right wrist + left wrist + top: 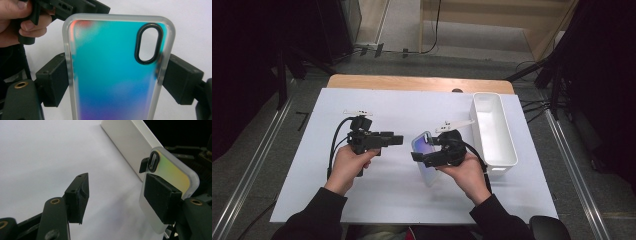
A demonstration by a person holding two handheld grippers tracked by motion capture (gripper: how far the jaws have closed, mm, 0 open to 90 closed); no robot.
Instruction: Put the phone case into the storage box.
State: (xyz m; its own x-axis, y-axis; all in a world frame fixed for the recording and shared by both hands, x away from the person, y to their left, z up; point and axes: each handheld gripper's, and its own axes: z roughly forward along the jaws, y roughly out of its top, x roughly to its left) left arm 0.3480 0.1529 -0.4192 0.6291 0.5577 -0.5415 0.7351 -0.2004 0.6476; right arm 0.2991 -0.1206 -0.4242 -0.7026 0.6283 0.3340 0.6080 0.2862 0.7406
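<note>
One white bin (pixel 493 127) sits just beside the phone case (pixel 426 150).

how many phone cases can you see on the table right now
1. The phone case is held upright above the white mat, clamped by its long edges in the right tool, just left of the white bin. The bin's inside looks empty from above.

wood table (pixel 362 81) covered by white sheet (pixel 377 190); white bin (pixel 494 131) sits on the sheet at its right edge, long side running front to back.
</note>
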